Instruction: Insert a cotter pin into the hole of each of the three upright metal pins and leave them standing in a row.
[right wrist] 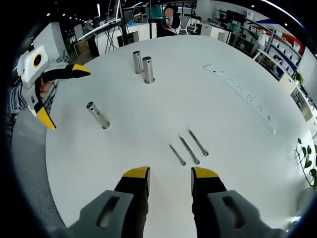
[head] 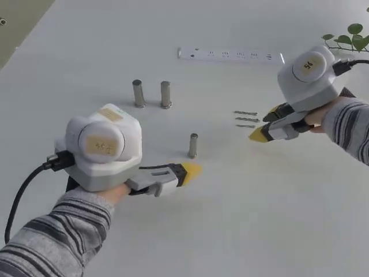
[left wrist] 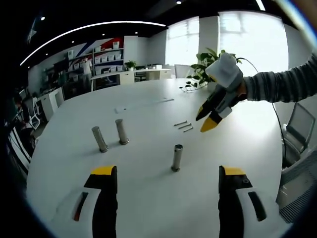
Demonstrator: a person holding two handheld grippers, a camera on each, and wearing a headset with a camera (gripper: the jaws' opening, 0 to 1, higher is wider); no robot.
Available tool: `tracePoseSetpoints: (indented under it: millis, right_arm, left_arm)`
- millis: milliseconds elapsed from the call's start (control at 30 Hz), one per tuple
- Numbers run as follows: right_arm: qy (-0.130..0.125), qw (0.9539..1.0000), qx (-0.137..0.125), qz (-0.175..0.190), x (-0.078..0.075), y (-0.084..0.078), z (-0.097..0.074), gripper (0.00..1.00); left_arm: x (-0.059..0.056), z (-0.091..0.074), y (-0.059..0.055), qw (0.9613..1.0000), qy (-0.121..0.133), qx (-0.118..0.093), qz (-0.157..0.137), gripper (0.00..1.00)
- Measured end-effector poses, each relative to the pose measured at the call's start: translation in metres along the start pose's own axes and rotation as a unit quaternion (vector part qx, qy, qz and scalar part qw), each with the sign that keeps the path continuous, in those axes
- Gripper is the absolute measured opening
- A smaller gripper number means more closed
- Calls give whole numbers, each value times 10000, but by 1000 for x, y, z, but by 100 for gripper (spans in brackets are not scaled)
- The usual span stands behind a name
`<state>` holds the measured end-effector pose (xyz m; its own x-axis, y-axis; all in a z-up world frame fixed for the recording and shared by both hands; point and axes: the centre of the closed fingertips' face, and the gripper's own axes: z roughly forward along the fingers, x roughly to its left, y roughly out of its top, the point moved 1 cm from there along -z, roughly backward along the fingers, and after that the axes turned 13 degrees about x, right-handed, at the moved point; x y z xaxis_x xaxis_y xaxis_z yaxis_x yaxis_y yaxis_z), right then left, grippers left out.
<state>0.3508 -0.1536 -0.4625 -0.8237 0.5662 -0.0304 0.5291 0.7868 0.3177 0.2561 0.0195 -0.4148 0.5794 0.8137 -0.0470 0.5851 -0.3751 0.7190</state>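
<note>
Three metal pins (head: 166, 94) stand upright on the table (head: 242, 219): two side by side at far left, and a lone pin (head: 193, 145) nearer and to their right, well apart from them, so no row of three is formed yet. Right of the lone pin, three cotter pins (head: 247, 119) lie flat and parallel, close together but not touching, and none sits in a pin. The cross-holes are too small to make out. The right gripper (head: 264, 126) hovers just right of the cotter pins, its jaws parted narrowly with nothing between them; in the right gripper view the cotter pins (right wrist: 188, 148) lie directly ahead of its tips. The left gripper (head: 189, 171) is held near and left of the lone pin, its jaws spread wide and empty; in the left gripper view the lone pin (left wrist: 177, 157) stands beyond the gap between them. A power strip (head: 230, 55) lies at the far side. By this layout the task is at its start, and the step in hand appears to be the first pickup. The next move calls for lowering the right gripper's tips to the table and closing across one thin cotter pin without nudging its neighbours, while the left gripper closes round the lone pin to steady it for insertion.
</note>
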Motion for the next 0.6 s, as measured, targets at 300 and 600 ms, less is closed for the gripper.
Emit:
tracePoseSetpoints:
  millis: [300, 600]
  right_arm:
    - [-1, 9996, 158, -230, -6, 10, 15, 23]
    - [74, 9985, 372, -388, -6, 12, 22, 16]
  left_arm:
    - [4, -2, -2, 10000, -14, -9, -77, 81]
    - [5, -3, -8, 9999, -17, 62, -94, 77]
